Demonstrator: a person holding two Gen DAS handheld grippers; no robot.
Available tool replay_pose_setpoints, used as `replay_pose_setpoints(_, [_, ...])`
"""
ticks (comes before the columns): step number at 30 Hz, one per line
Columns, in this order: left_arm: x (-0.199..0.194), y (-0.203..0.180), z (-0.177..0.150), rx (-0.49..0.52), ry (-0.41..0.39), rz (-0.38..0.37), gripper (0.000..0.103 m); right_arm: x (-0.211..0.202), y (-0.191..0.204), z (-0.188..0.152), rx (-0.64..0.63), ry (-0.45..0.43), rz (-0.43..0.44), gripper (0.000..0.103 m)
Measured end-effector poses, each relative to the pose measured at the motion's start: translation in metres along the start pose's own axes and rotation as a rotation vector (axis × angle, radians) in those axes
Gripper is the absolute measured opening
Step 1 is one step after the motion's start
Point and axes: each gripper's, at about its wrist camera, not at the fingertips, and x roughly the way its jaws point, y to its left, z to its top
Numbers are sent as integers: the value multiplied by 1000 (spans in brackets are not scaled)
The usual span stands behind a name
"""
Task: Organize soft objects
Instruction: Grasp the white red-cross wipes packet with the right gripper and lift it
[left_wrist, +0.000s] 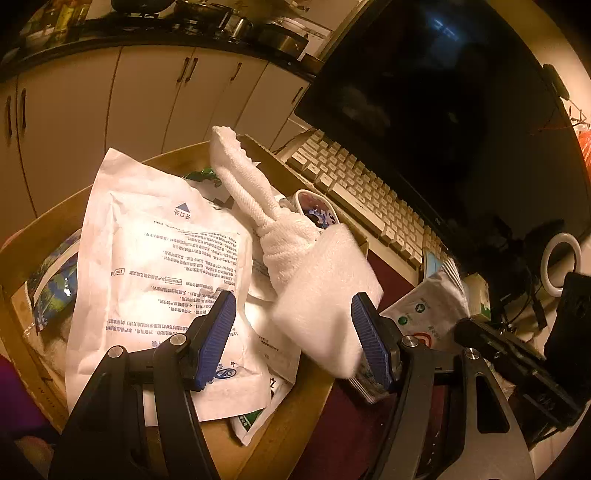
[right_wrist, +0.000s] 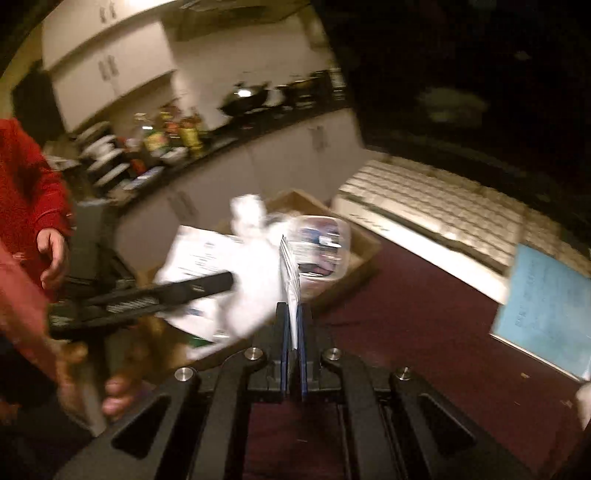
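My left gripper (left_wrist: 293, 332) is open above a cardboard box (left_wrist: 55, 221). In the box lie a large white printed pouch (left_wrist: 155, 266), a rolled white towel (left_wrist: 255, 199) and a white soft pad (left_wrist: 325, 291) that rests between the blue fingers and touches the right one. My right gripper (right_wrist: 293, 332) is shut on a thin flat packet (right_wrist: 290, 273), held edge-on above the dark red table (right_wrist: 424, 314). The right view is blurred. It shows the box (right_wrist: 332, 229), the white soft things (right_wrist: 255, 266) and the left gripper (right_wrist: 166, 291) at left.
A pale keyboard (left_wrist: 369, 192) and a dark monitor (left_wrist: 443, 92) stand right of the box. A grey-white packet (left_wrist: 428, 314) lies on the table by the right gripper. A blue booklet (right_wrist: 546, 310) lies at right. White cabinets (left_wrist: 110, 103) stand behind. A person's hands (right_wrist: 55, 254) hold the tools.
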Motion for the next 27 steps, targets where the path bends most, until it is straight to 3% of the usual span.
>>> replay_pose_setpoints(8, [-18,12,2,-54,-42,-45,65,2,32,31,-27,3,161,2])
replay_pose_setpoints(18, [-38,31,4,-107,-84,-35,65,48,31,38,-11,39,148,2])
replay_pose_setpoints(27, [-63,28,6,-77,-155,-19,66,55,47,67,-5,15,289,2])
